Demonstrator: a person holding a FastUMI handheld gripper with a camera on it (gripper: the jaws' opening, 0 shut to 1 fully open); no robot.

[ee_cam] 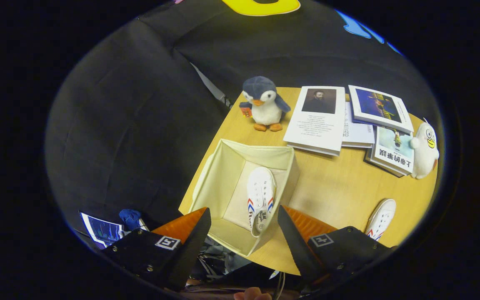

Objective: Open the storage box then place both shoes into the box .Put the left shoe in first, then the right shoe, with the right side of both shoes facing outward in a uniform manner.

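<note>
Beyond open tongs [244,227]: box [223,166] w/ shoe [261,196], penguin [263,104]

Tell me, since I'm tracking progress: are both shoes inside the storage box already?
No: one white shoe lies inside the open storage box, the other shoe rests on the table, and the gripper is open.

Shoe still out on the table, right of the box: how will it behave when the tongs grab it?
The second shoe looks like canvas, so probably light, with sides that give under a pinch. Its flat sole should keep it from rolling; a push would likely slide it across the smooth table. The tongs are open above the box.
</note>
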